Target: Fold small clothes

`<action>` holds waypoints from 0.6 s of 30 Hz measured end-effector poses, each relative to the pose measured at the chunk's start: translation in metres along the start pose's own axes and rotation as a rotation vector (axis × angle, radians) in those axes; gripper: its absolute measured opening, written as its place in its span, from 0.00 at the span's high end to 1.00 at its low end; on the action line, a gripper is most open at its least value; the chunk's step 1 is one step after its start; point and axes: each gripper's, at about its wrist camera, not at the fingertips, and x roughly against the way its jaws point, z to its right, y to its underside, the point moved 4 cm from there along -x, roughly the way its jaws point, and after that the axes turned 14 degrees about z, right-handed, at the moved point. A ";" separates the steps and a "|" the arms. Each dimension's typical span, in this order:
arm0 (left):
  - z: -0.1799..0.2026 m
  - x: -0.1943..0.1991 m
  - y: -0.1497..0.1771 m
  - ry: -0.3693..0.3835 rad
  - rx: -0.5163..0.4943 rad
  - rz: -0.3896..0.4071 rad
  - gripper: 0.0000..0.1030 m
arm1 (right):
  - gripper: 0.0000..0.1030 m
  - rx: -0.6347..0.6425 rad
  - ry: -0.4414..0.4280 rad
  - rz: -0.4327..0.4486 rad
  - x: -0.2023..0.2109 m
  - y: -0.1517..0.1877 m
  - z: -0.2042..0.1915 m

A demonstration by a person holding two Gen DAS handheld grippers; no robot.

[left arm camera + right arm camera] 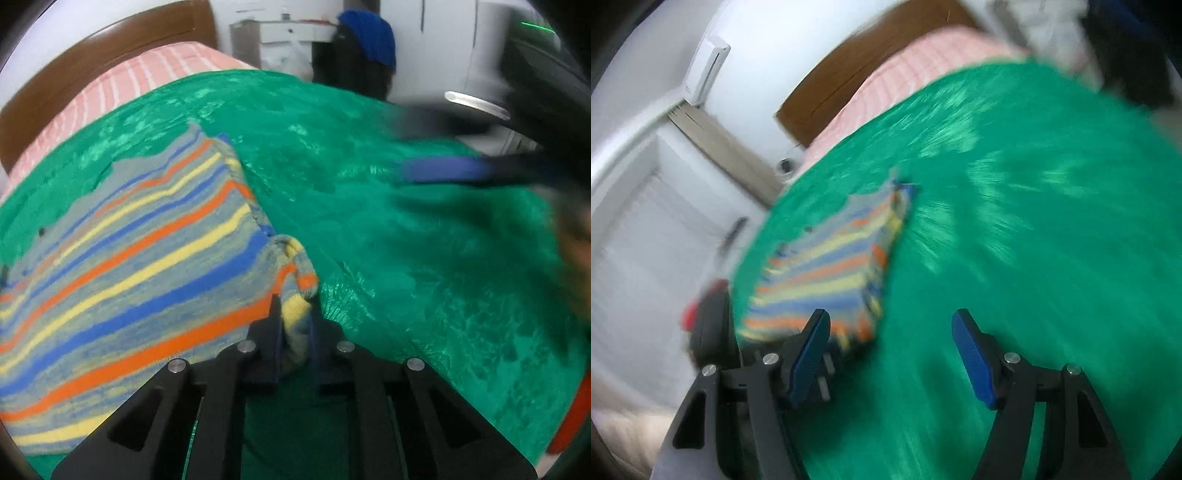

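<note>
A striped knit garment (129,236) lies on a green bedspread (406,240). Left tongs (295,310) pinch its near corner; right tongs (890,354) gape empty. Soft, light, floppy: best gripped at corners.

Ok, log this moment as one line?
left gripper: shut on striped garment corner | right gripper: open, empty | surface: green cover

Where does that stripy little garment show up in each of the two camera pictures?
Left wrist view: the striped garment fills the left half, one corner pinched in the left gripper at bottom centre.
Right wrist view: it lies left of centre, just beyond the right gripper's left finger; the right gripper is open and holds nothing.
Shared landmark: the green blanket under it.
</note>
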 end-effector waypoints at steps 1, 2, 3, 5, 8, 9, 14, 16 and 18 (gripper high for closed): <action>-0.002 0.001 0.000 0.008 0.019 0.007 0.91 | 0.36 -0.055 -0.049 -0.071 -0.032 -0.013 0.007; -0.005 0.004 -0.001 0.017 0.040 0.018 0.91 | 0.37 -0.095 -0.055 -0.111 -0.062 -0.023 0.014; -0.006 0.006 -0.001 0.023 0.057 0.029 0.91 | 0.37 -0.122 -0.053 -0.135 -0.082 -0.029 0.020; -0.010 0.011 -0.001 0.036 0.088 0.047 0.92 | 0.42 -0.191 -0.053 -0.190 -0.129 -0.038 0.030; -0.023 0.023 -0.004 0.056 0.163 0.089 0.92 | 0.90 -0.234 -0.045 -0.170 -0.163 -0.051 0.027; -0.031 0.032 -0.005 0.061 0.202 0.108 0.92 | 0.92 -0.200 -0.010 -0.172 -0.167 -0.053 0.023; -0.092 0.091 -0.004 0.055 0.403 0.215 0.92 | 0.93 -0.046 -0.028 -0.138 -0.166 -0.067 -0.052; -0.119 0.114 0.005 0.031 0.462 0.245 0.92 | 0.93 0.014 -0.061 -0.140 -0.175 -0.068 -0.092; -0.151 0.136 0.021 -0.001 0.536 0.261 0.92 | 0.93 0.055 -0.093 -0.162 -0.192 -0.067 -0.126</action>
